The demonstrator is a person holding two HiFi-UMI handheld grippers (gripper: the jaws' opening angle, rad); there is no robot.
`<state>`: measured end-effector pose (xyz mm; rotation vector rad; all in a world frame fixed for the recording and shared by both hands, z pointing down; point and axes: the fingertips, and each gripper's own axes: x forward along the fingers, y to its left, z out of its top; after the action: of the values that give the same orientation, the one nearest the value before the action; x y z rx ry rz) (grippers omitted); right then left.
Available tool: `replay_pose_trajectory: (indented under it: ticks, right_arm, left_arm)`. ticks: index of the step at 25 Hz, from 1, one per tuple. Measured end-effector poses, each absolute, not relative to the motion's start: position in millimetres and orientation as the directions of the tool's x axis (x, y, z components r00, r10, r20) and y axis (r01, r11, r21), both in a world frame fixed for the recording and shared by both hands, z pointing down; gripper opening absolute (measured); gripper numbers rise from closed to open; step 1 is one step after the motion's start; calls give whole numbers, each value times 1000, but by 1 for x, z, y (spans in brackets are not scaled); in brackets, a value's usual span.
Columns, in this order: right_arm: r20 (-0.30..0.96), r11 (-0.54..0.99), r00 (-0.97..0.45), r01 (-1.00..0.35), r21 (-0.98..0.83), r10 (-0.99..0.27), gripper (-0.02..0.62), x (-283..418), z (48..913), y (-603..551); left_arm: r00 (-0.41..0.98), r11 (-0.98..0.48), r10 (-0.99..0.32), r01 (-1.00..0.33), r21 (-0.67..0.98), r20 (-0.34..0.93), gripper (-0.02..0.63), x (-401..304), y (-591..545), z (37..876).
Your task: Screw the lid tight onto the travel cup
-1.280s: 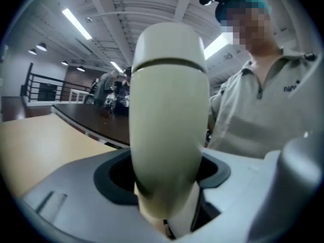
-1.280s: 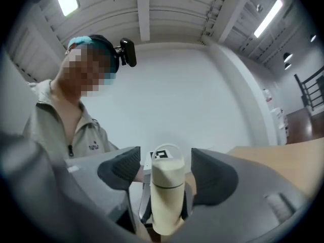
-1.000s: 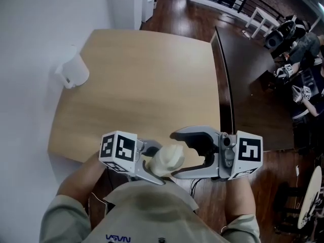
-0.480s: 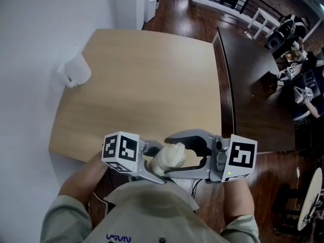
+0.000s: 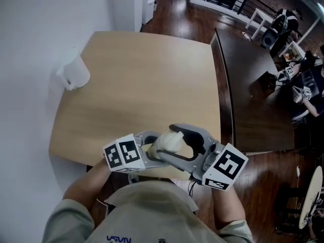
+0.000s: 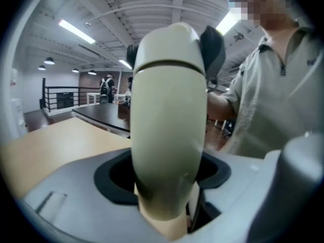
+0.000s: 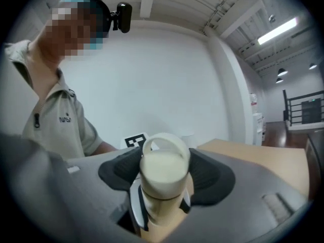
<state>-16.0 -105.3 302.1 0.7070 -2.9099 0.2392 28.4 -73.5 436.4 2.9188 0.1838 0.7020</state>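
While a person stands at the near edge of a pale wooden counter (image 5: 136,85), the cream travel cup (image 5: 169,142) hangs in the air just in front of the chest, caught between two hand-held tools. The left tongs (image 5: 152,149) are clamped on the cup's lower body. The right tongs (image 5: 169,140) have just been closing and now grip the lid (image 7: 162,168), their dark pads (image 7: 121,168) pressed to either side of it.

The cup stands roughly upright with the lid uppermost, its long axis running up from the left tongs. Seen from the head view it is foreshortened to a rounded cream lump.

Only the head view places the scene: the cup is over the counter's near edge, a white plastic container (image 5: 75,72) stands well apart at the far left by the wall, and a dark table (image 5: 248,85) lies beyond to the right. The left gripper view alone gives the cup's side profile, with the thin seam (image 6: 169,65) where lid meets body near the top, and the person's grey shirt (image 6: 283,100) close behind. The right gripper view alone looks onto the lid's top and shows the loop handle (image 7: 163,142) arching over it.
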Motion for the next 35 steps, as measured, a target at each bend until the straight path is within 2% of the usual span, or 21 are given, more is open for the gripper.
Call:
replay_pose_trajectory:
  ticks: [4,9,13,18,22,27,31,35]
  right_arm:
    - [149,756,-763,-645,-113,-629,290,-10,305,-128]
    - [116,569,-588,-806,-165,-800,290,4,310,-151]
    - [114,458,-483,-868,-191,-868,290,8,317,-159]
    - [110,388,-415,-898,-207,-903,290,12,325,-162]
    - [118,441,-468,-875,-200,-876,291,3,329,-161]
    - [60,597,-618,-777,-201,-784,305,1,308,-144]
    - [20,730,-741,-666,-154,-672,310,11,285,-114]
    - [-4,868,-881,-465,-172,-473,310,10,268,-90]
  left_arm:
    - [877,-986,-121,-162,49,465,314,30,-109,441]
    - [769,-870,-450,-492,-29,454,314,27,-142,450]
    - [687,-777,-580,-628,-44,439,314,26,-152,456]
    - [652,-739,-622,-671,-52,434,314,24,-154,463]
    - [711,-776,-553,-630,43,435,314,26,-147,468]
    - [854,-874,-346,-445,198,390,314,32,-128,452]
    - [944,-939,-88,-185,291,319,314,29,-97,428]
    - [949,-938,206,121,326,241,314,20,-65,405]
